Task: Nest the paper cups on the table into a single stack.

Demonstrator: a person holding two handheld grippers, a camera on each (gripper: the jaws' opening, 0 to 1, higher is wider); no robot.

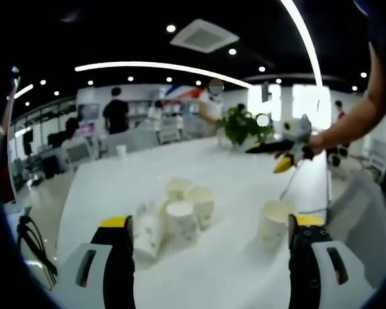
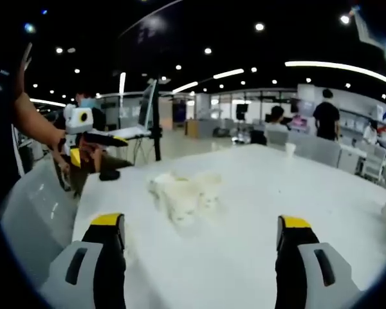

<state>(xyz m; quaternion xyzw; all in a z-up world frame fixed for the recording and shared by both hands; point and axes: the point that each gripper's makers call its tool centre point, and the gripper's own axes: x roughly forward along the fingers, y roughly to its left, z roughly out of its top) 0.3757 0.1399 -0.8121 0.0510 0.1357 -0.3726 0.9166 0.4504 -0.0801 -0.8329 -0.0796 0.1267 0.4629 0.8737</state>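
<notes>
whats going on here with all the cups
A person holds a gripper in each hand over a white table. The left gripper and right gripper are both open and empty. Several paper cups stand loose near the table's middle, one cup apart from the cluster. Nothing is stacked yet.

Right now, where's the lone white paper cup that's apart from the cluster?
In the left gripper view, the lone white paper cup stands on the white table, right of the cup cluster, beside the right jaw.
</notes>
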